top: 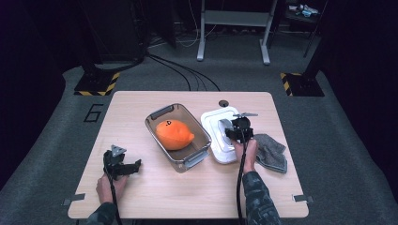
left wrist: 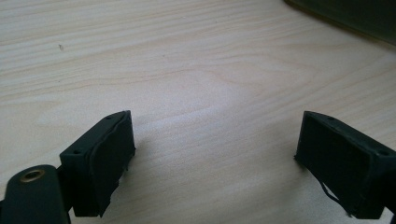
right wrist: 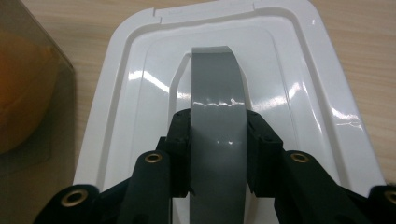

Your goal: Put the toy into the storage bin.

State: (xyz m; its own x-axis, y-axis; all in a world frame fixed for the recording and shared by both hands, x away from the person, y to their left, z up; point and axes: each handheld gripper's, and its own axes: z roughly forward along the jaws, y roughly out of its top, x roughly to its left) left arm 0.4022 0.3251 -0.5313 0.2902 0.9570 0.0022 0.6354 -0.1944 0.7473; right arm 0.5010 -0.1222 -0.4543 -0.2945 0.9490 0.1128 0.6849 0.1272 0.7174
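Note:
A clear plastic bin (top: pixel 155 121) stands in the middle of the table with an orange plush toy (top: pixel 174 134) inside it. Right of it lies a white lid (top: pixel 212 117) (right wrist: pixel 130 84) with a grey handle (right wrist: pixel 217 112) (top: pixel 224 125) across its top. My right gripper (top: pixel 238 132) (right wrist: pixel 218 154) is over the lid, its jaws shut on the grey handle from both sides. At the front left of the table my left gripper (top: pixel 136 166) (left wrist: pixel 215 158) rests open, jaws wide apart over bare wood.
A grey cloth (top: pixel 271 152) lies just right of the lid, beside the person's right hand. A small round hole (top: pixel 223 103) sits near the wooden table's (top: pixel 141 101) far edge. Beyond the table are cables and a desk frame (top: pixel 233 28) on the floor.

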